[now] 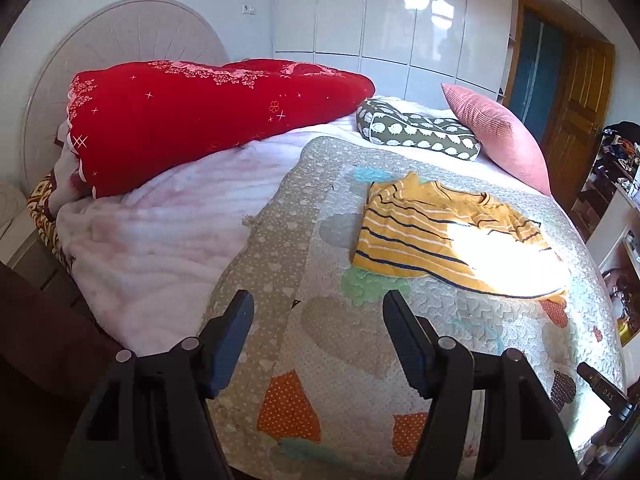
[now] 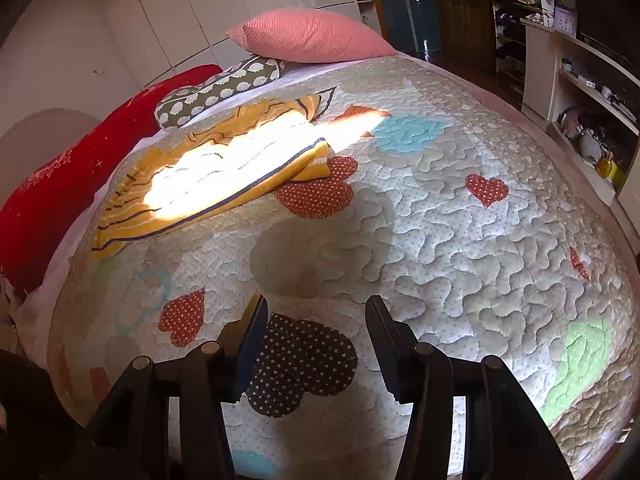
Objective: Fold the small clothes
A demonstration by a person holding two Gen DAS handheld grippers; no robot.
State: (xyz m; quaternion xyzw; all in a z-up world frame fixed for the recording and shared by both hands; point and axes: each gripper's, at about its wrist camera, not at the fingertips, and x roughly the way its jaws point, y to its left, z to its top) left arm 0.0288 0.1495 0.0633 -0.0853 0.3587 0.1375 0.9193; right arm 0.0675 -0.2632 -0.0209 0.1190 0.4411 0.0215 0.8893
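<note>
A small yellow sweater with dark and white stripes lies folded on the patchwork quilt, partly in a bright patch of sunlight. In the right wrist view the same sweater lies at the upper left. My left gripper is open with nothing between its fingers, held above the quilt short of the sweater and to its left. My right gripper is open and empty too, above a brown dotted heart patch, well away from the sweater.
A red duvet is heaped near the headboard. A green patterned cushion and a pink pillow lie at the far side. Shelves with clutter stand right of the bed. White wardrobes line the back wall.
</note>
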